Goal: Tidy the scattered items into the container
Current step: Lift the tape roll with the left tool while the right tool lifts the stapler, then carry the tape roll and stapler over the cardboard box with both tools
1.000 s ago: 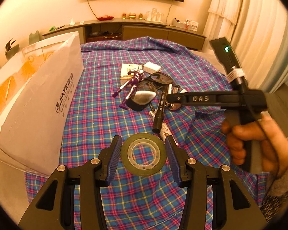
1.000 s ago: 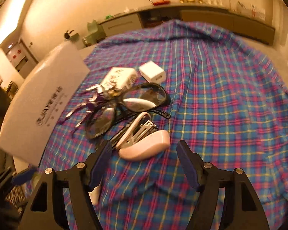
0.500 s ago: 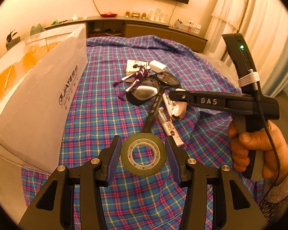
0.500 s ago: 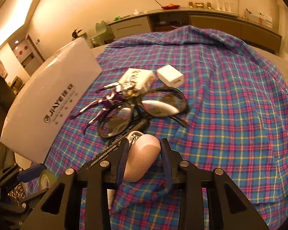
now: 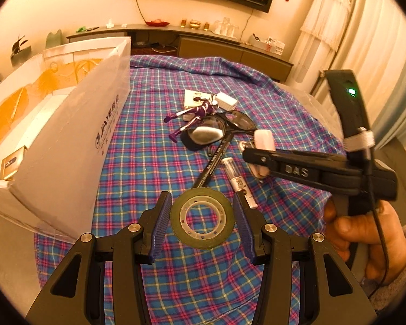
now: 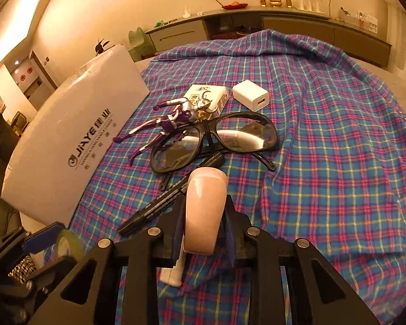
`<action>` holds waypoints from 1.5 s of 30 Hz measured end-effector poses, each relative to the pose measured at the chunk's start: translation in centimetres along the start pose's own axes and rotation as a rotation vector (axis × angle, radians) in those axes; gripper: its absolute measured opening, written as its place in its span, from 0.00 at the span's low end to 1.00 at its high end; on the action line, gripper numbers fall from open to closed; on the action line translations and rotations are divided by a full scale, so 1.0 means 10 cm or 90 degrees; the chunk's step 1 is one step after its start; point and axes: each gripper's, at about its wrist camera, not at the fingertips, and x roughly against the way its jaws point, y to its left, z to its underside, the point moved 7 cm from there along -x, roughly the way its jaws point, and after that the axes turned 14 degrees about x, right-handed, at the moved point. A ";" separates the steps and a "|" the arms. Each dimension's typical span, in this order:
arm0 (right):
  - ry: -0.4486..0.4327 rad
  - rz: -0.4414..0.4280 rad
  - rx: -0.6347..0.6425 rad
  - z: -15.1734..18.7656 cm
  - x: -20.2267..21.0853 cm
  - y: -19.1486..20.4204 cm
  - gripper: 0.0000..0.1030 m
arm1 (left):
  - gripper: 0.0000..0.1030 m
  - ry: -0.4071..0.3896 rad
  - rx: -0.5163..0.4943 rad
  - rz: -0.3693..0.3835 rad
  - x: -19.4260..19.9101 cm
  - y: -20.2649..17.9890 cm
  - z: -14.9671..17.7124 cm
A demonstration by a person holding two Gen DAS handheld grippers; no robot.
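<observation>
My left gripper [image 5: 202, 218] is shut on a green tape roll [image 5: 202, 218] and holds it above the plaid cloth [image 5: 154, 162]. My right gripper [image 6: 203, 216] is shut on a pink-white stapler [image 6: 204, 208], lifted off the cloth; it also shows in the left wrist view [image 5: 264, 142]. On the cloth lie black glasses [image 6: 216, 138], a purple toy figure [image 6: 170, 120], a black marker [image 6: 162, 203], a white charger [image 6: 250, 94], a small card box [image 6: 211, 98] and a white tube [image 5: 239, 182]. The white container box [image 5: 54, 113] stands open at the left.
A small gold box [image 5: 12, 162] lies inside the container. The container's tall white flap [image 6: 75, 146] stands between the items and its inside. A sideboard [image 5: 230, 48] and curtains [image 5: 365, 40] are behind the table.
My right gripper closed on the stapler and lifted it off the cloth. My left gripper rose a little with the tape roll still in it.
</observation>
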 end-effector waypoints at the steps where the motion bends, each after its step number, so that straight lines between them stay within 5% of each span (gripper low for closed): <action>1: -0.002 0.001 0.002 0.02 0.05 0.02 0.27 | 0.47 -0.002 0.000 0.000 0.03 0.00 0.00; 25: -0.050 -0.019 0.058 0.25 0.97 0.76 0.27 | 0.47 -0.037 0.024 0.005 0.76 0.06 -0.06; 45: -0.086 -0.043 0.144 -0.10 1.29 1.49 0.27 | 0.47 -0.084 0.068 0.017 1.12 0.48 -0.34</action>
